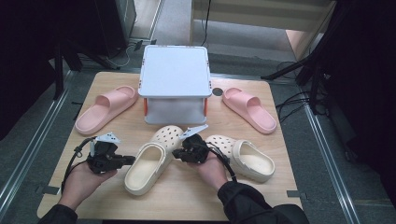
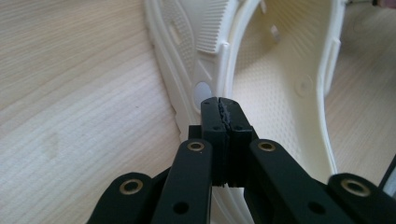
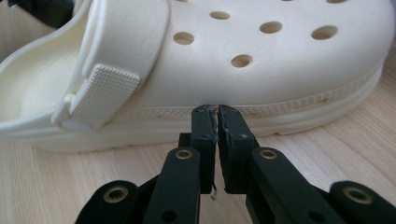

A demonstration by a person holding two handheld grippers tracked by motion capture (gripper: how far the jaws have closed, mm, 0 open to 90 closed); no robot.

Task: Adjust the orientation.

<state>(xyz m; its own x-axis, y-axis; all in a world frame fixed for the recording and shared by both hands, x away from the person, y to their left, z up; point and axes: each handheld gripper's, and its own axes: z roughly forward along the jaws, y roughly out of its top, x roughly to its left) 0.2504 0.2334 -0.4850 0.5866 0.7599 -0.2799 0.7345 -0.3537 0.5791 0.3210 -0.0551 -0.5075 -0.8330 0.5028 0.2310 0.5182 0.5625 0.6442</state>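
Table layout, high view: wooden table [image 1: 187, 196] with a white box-shaped stand [image 1: 174, 84] at 12 o'clock, one pink slide [image 1: 106, 108] at 10 o'clock and another pink slide [image 1: 249, 108] at 2 o'clock. Two cream clogs lie near the front edge.

The left clog [image 1: 153, 159] sits at table centre, heel toward 7 o'clock, toe toward 1 o'clock. The right clog [image 1: 243, 156] lies at 4 o'clock from centre; its toe end is partly covered by the right gripper [image 1: 176, 154] and the hand behind it.

Left gripper [image 1: 132, 160]: jaws fully together, nothing between them. In the left gripper view the tips [image 2: 220, 103] sit at the left clog's [image 2: 280, 70] side wall by the strap rivet; whether they touch it is hard to make out.

Right gripper: in its own view the jaws [image 3: 214, 112] stand nearly together, a thin slit between the pads, nothing gripped. The tips meet the clog's [image 3: 261, 60] side just above the sole ridge; contact looks likely but can't be confirmed. Clog toe cut off at the frame's right edge.

Both forearms are cut off at the bottom edge of the high view.
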